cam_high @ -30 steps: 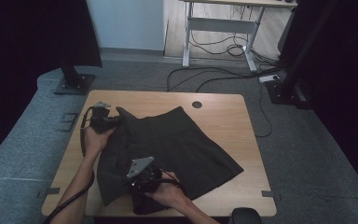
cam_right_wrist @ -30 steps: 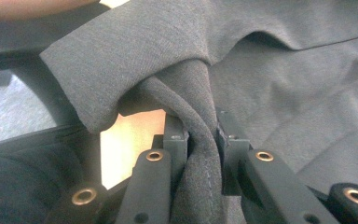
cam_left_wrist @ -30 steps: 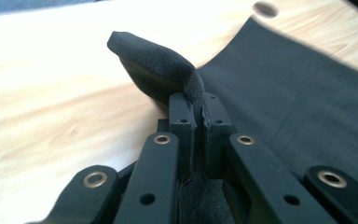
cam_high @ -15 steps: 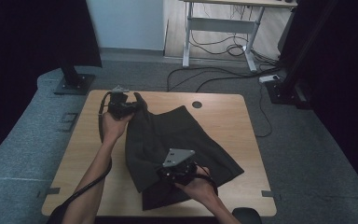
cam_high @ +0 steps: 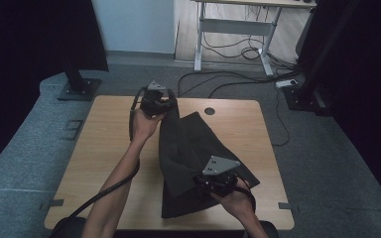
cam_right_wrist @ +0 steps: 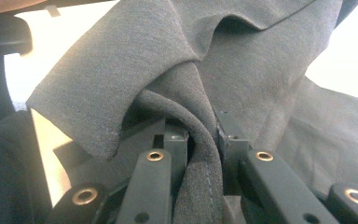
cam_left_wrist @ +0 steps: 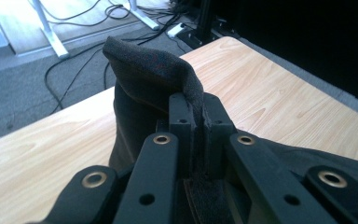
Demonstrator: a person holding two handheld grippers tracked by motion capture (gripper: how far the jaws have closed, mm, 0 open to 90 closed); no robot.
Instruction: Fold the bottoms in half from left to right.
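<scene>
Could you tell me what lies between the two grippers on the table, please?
In the high view, the dark garment spans the stretch from the left gripper to the right gripper; each is shut on a fold of it above the wooden table.

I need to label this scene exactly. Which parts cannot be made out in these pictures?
- High view: the left gripper jaws, hidden by its body and the dark garment.
- High view: the right gripper jaws, under its grey plate.
- Right gripper view: the table, mostly covered by cloth.
</scene>
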